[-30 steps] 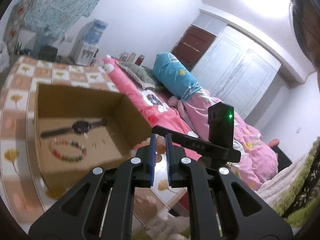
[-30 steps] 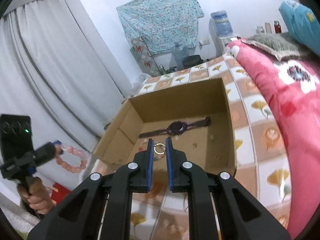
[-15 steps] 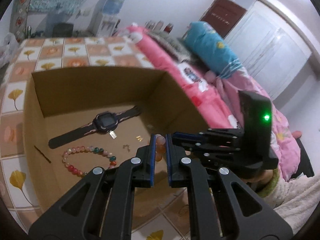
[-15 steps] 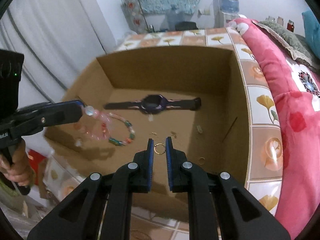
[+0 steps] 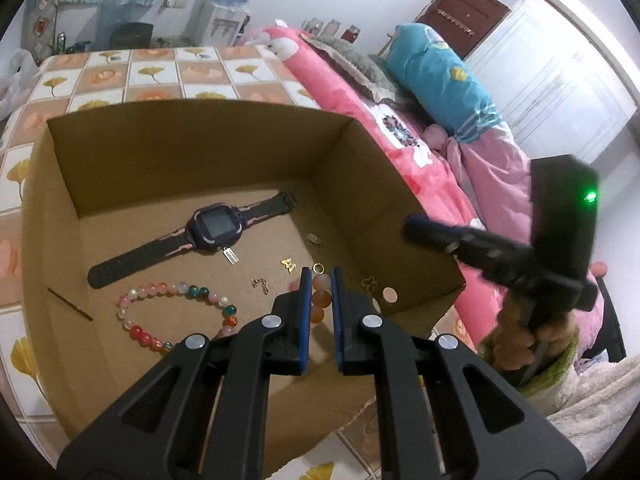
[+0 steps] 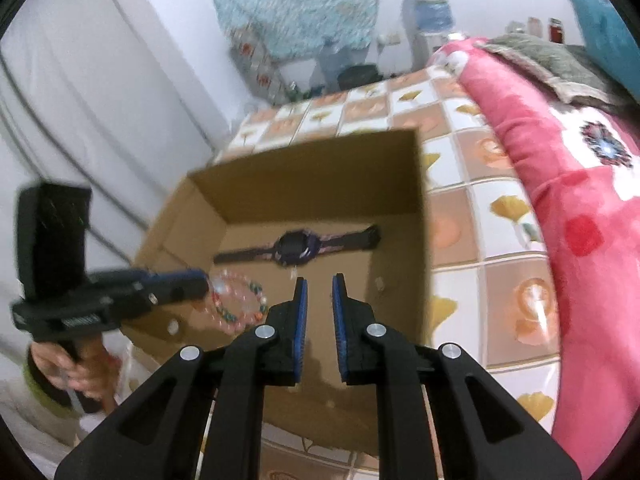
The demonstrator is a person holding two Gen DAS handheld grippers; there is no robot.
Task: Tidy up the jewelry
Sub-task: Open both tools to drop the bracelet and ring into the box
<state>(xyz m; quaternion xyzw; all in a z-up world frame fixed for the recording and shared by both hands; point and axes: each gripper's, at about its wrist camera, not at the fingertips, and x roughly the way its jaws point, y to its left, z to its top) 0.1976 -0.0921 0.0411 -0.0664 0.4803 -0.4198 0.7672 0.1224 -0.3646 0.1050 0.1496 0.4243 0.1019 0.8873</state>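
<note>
Cardboard box (image 5: 192, 152), open top, plain brown corrugated walls, standing on a tiled floor (image 5: 152, 68) with a ginkgo-leaf pattern.

Contents: dark wristwatch (image 5: 218, 230) with square face and pink-striped strap; multicoloured round-bead bracelet (image 5: 176, 312), partly hidden behind the left tongs; small gold charms (image 5: 289, 263), too small to read; a gold ring (image 5: 319, 268).

Left tongs (image 5: 320, 300): pinching a pink-orange bead bracelet (image 5: 321, 298), held over the box; its loop blurs in the right wrist view.

Right tongs (image 6: 319, 304): jaws opening, nothing between them.

No legible writing anywhere.
</note>
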